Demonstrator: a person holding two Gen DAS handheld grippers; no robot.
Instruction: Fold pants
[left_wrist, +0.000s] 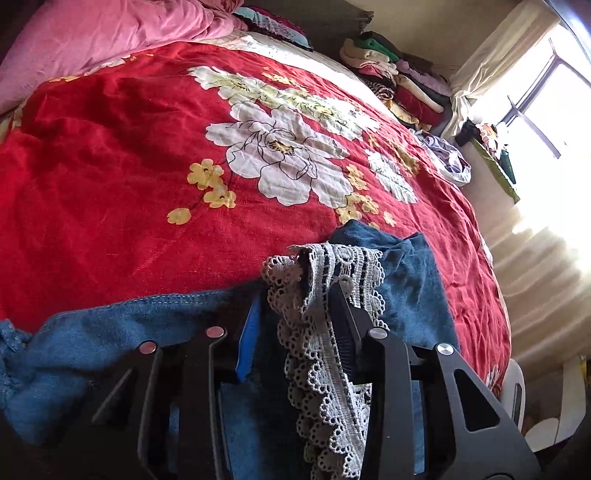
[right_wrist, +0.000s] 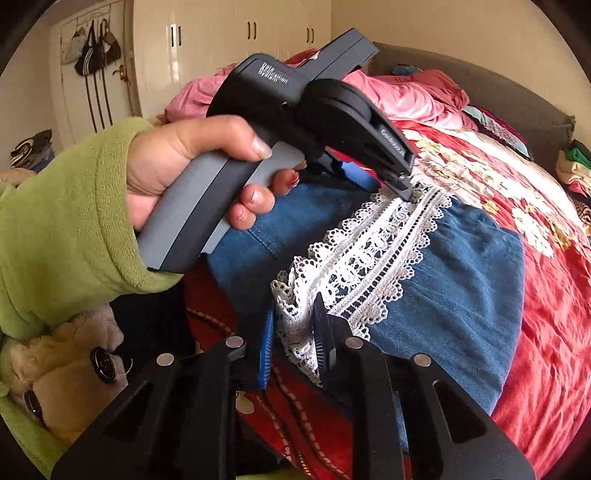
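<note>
Both claws pinch the lace hem (right_wrist: 373, 251) of the pants (right_wrist: 454, 295): right claw (right_wrist: 293, 347) at the near end, left claw (left_wrist: 295, 295) at the far end, legs trailing left on the bed (left_wrist: 110, 166)

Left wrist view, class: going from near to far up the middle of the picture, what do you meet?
Left gripper pinching the lace trim → denim pants → red floral bedspread → pink quilt.

Sunlit window (left_wrist: 546, 107), white wardrobe (right_wrist: 236, 40), bed (left_wrist: 110, 147)
</note>
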